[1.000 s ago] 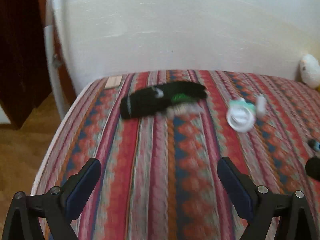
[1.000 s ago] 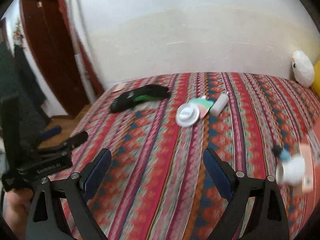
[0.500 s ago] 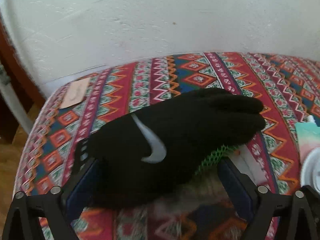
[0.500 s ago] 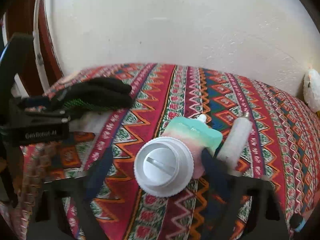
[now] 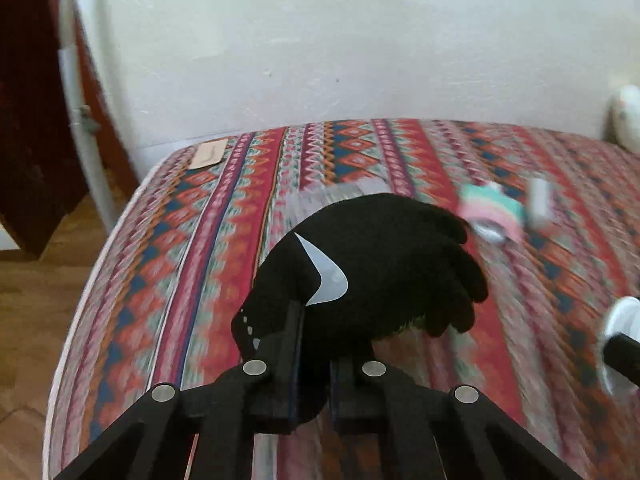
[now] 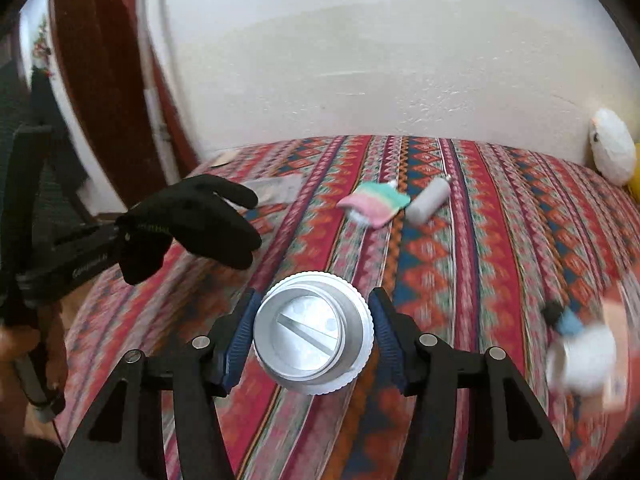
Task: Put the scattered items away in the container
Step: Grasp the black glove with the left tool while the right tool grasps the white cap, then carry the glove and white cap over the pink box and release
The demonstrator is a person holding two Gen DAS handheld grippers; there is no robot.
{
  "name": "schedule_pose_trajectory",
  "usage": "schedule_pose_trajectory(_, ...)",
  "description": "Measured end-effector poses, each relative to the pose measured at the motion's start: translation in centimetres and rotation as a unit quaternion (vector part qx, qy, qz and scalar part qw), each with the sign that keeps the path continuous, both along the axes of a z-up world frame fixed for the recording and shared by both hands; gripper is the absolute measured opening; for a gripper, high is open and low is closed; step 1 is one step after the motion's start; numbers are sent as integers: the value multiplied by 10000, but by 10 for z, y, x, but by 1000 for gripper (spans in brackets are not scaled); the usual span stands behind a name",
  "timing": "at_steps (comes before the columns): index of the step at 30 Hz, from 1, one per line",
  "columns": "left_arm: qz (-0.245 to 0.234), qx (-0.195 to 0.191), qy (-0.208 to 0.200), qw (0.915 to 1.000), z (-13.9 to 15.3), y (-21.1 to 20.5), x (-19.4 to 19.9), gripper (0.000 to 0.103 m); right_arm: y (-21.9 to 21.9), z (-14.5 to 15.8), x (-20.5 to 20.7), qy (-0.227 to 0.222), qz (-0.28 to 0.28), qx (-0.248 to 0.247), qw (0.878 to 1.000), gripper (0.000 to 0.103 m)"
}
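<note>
Half a second ago the black glove [image 5: 372, 268] lay flat on the patterned bedspread [image 5: 168, 264] between wide fingers; now the left gripper [image 5: 312, 364] has pinched its cuff tight, and the glove hangs raised off the cloth with its fingers drooping toward the wall. In the left wrist view, a blurred pink-and-green pouch [image 5: 490, 208] lies on the bedspread beyond the glove's fingertips, with a grey-white tube [image 5: 540, 202] just beside it on the far side from the glove. A tan label [image 5: 208, 154] sits at the bedspread's corner, well apart from the glove toward the dark wooden door [image 5: 28, 100]. Nothing stands between the glove and the pouch. In the right wrist view, the right gripper [image 6: 314, 330] has likewise closed since then, clamping the white round lid [image 6: 314, 330] by its ridged rim, lifted clear of the bedspread. Seen from here, the glove is held up to the lid's left in the other tool, whose handle a hand [image 6: 24, 344] grips. The pouch and tube lie beyond the lid toward the wall, touching or nearly so. To the lid's right sits a blurred white object [image 6: 582, 360] with a blue and black piece; what it is I cannot tell. A white plush toy [image 6: 612, 146] rests against the wall at the bedspread's far right. No container shows in either view.
</note>
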State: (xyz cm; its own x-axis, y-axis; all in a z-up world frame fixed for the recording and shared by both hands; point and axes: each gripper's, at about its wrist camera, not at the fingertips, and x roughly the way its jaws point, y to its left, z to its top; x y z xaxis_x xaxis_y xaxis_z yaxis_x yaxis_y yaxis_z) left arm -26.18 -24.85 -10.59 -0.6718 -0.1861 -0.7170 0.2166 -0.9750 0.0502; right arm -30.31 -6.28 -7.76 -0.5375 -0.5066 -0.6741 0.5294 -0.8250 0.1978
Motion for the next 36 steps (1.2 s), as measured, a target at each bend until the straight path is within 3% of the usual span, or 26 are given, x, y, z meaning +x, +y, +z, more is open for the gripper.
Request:
schedule_pose_trajectory(9, -135, 40, 310, 9994, 37, 54, 144, 4, 56, 31, 139, 167, 293, -79, 9994, 59)
schedule_pose_trajectory(19, -630, -9, 549, 9965, 54, 121, 245, 4, 119, 54, 236, 411, 66, -340, 9986, 59)
schedule_pose_trajectory(28, -1245, -112, 878, 9883, 83, 175, 279, 4, 191, 81, 291, 691, -407, -538, 9953, 59)
schedule_pose_trajectory(36, -2111, -61, 1044, 9719, 118, 257, 250, 4, 281, 109, 304, 1026, -1245, -609, 9850, 59)
